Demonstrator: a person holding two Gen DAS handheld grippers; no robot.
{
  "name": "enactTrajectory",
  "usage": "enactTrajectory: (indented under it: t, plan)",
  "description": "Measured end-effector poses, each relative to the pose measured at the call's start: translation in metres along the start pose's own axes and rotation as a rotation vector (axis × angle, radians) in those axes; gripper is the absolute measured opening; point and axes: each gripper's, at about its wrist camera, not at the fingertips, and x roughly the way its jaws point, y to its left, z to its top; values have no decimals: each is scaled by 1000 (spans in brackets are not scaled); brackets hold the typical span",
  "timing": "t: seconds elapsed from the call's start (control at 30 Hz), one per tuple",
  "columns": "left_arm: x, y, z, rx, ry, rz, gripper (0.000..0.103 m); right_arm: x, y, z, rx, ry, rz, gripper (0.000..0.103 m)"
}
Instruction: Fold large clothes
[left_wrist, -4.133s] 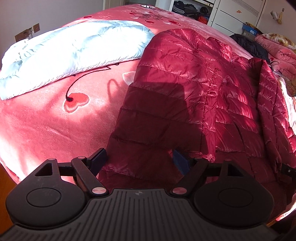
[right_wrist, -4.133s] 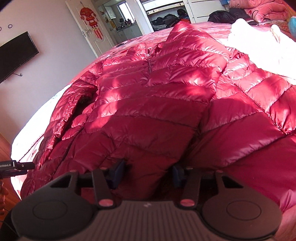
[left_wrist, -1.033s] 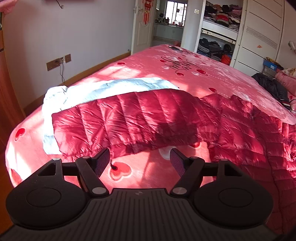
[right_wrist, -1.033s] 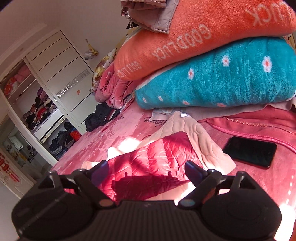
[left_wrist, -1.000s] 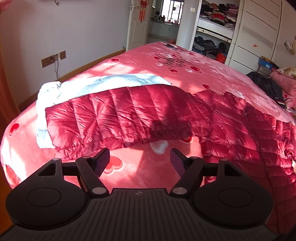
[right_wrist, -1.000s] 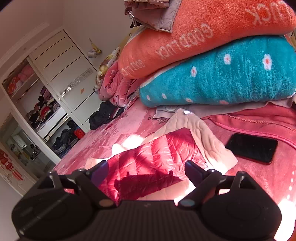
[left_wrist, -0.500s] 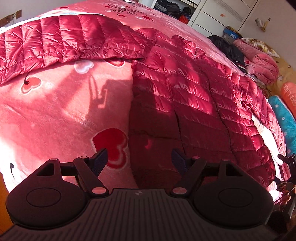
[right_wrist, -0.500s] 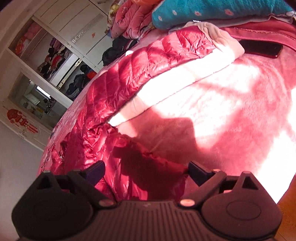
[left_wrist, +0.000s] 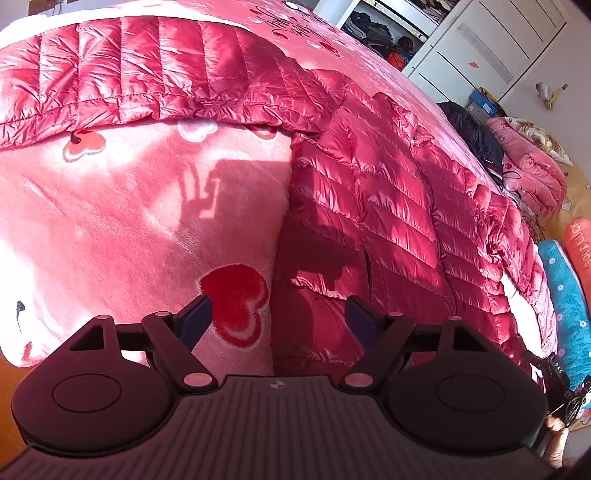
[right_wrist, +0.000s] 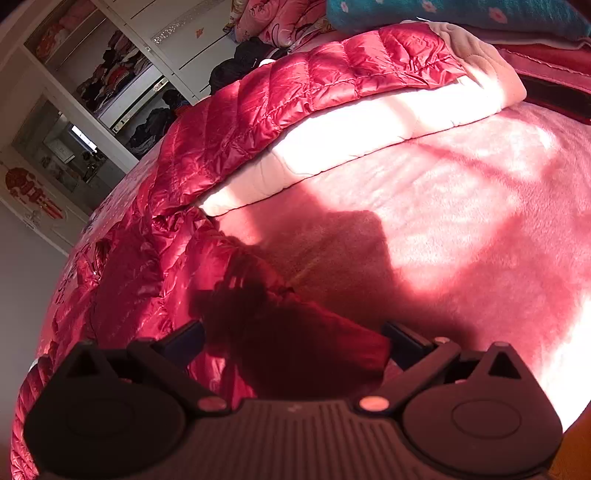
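**Red down jacket spread on the bed, both tools opening**

Left wrist: the left tool (left_wrist: 277, 315) is opening, gripping nothing, over the red down jacket (left_wrist: 369, 206) hem edge and pink heart blanket (left_wrist: 129, 221).

Right wrist: the right tool (right_wrist: 293, 338) is opening; a shadowed jacket corner lies between its fingers, unpressed.

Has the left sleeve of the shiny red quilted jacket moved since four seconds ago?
Yes. The sleeve now lies spread out sideways over the white garment on the pink heart-print blanket; earlier that garment lay uncovered.
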Motion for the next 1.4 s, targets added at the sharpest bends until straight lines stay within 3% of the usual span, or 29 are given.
enactTrajectory:
  t: [0.2, 0.3, 0.4, 0.43, 0.5, 0.53, 0.57, 0.67, 0.77, 0.87, 1.13, 1.4]
  plan:
    - [14, -8, -4, 30, 53, -13, 97, 9, 10, -3, -57, 44, 12, 102]
    - [31, -15, -8, 40, 111, -30, 97, 12, 17, -7, -99, 79, 27, 96]
    - [42, -24, -14, 66, 140, -40, 95, 13, 22, -12, -135, 106, 47, 74]
    - [44, -28, -16, 78, 144, -44, 92, 13, 22, -13, -135, 117, 53, 61]
    - [47, -35, -19, 90, 158, -59, 82, 13, 22, -13, -134, 127, 63, 50]
    - [47, -39, -20, 97, 163, -57, 72, 12, 21, -14, -124, 132, 74, 42]
    - [48, -42, -21, 106, 166, -57, 56, 11, 21, -14, -107, 140, 92, 33]
    - [48, -52, -24, 127, 161, -49, 27, 8, 24, -15, -89, 149, 119, 17]
    - [40, -64, -27, 153, 130, -27, 14, 0, 30, -19, -98, 146, 129, 10]
    - [23, -70, -23, 146, 91, -37, 11, -14, 37, -22, -126, 127, 145, 8]
    - [-35, -64, -6, 147, 9, -41, 10, -52, 53, -34, -149, 136, 196, 7]
    - [-44, -60, -13, 165, 38, -1, 10, -80, 73, -57, -235, 194, 186, 7]
